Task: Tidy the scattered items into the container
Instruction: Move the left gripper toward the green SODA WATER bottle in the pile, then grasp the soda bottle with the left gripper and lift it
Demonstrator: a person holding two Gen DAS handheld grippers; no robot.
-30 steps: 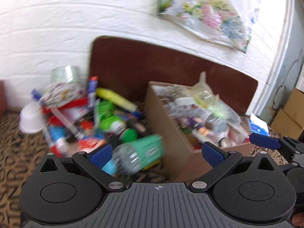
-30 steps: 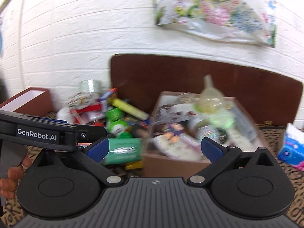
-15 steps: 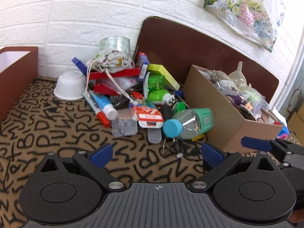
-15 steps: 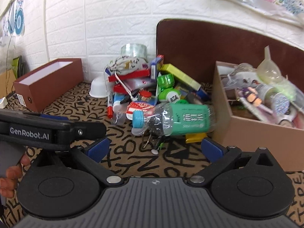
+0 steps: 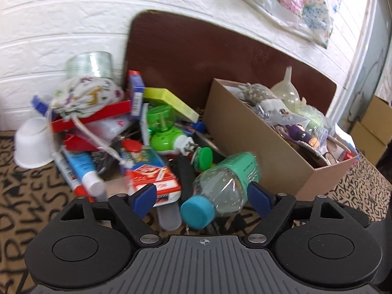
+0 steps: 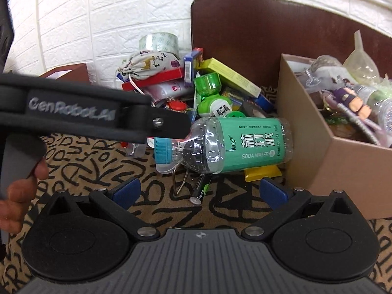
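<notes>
A: Where is the left claw (image 5: 203, 197)?
B: Low over the patterned cloth, jaws apart. The bottle (image 5: 220, 186) lies on its side between the blue pads (image 5: 144, 198), cap toward the camera. I cannot tell whether the pads touch it.

A: And the right claw (image 6: 199, 192)?
B: Also apart, holding nothing. It faces the bottle (image 6: 225, 144) from the near side, with a strip of bare cloth and a battery (image 6: 201, 188) between.

A: What is the bottle like?
B: Clear, ribbed plastic with a teal label and a blue screw cap. Its base ends just beside the box (image 6: 343, 166).

A: The box?
B: Plain brown cardboard, straight walls, open top, already heaped past the rim with a soft funnel (image 5: 287, 90), a purple figure and clear wrappers. Its near corner stands close to the bottle's base.

A: Any room to move?
B: To the left of the pile, open cloth runs out toward the near edge. Behind, the pile (image 5: 117, 127) is hemmed in by a white brick wall and a dark brown board. In the pile are a tape roll (image 5: 89, 65) on top, a printed cloth pouch, a red box, a white bowl (image 5: 33, 144) and green caps, all touching or overlapping.
</notes>
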